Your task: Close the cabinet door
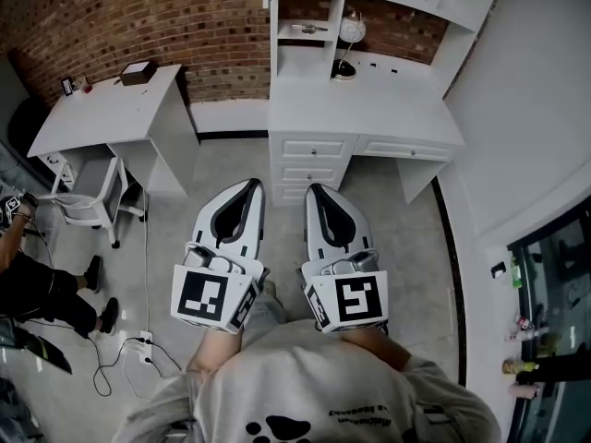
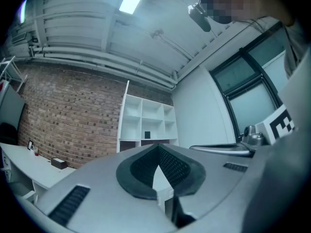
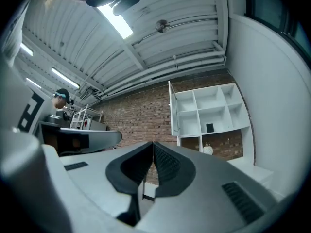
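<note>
A white shelf cabinet (image 1: 309, 12) with open cubbies stands on a white desk (image 1: 369, 113) against the brick wall, ahead of me. Its narrow white door (image 3: 172, 108) hangs open at the cabinet's left edge, and it also shows edge-on as the door (image 2: 124, 115) in the left gripper view. My left gripper (image 1: 249, 188) and right gripper (image 1: 319, 192) are held side by side over the floor, pointing at the desk and well short of it. The left gripper (image 2: 156, 149) has its pads closed together on nothing. The right gripper (image 3: 152, 144) is likewise shut and empty.
Drawers (image 1: 314, 148) fill the desk front, and a globe lamp (image 1: 349, 30) stands on top. A second white desk (image 1: 111, 109) with a dark box and a chair (image 1: 92, 197) are at the left. A seated person (image 1: 37, 289) and floor cables (image 1: 138, 344) lie lower left.
</note>
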### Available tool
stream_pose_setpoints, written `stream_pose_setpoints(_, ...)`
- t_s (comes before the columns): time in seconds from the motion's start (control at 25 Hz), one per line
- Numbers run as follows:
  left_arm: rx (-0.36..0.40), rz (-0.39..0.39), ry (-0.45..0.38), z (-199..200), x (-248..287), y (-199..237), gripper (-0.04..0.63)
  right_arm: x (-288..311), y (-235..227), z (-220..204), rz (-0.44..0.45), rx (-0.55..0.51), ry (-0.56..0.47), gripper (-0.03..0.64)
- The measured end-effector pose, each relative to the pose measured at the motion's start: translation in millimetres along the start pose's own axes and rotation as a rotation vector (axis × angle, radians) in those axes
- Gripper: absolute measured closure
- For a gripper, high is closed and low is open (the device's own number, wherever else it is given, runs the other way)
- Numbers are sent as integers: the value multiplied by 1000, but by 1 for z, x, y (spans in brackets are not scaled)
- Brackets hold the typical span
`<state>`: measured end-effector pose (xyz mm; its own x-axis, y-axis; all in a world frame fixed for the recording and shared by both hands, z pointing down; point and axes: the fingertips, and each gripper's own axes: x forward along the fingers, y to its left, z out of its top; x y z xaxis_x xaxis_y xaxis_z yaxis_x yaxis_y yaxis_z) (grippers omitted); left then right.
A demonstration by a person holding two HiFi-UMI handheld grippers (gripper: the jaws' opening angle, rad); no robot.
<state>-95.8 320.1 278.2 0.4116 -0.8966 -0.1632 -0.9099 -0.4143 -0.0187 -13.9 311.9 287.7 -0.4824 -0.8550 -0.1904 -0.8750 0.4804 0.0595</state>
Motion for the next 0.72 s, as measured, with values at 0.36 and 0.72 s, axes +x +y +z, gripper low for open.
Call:
stream_pose_setpoints(0.36, 6, -33, 0, -3, 73, 65, 588, 100, -14, -6, -3, -13, -15, 597)
stream_pose_setpoints(0.72, 11, -99, -16, -12, 125, 127, 588, 180, -12, -20, -44, -32, -29, 597)
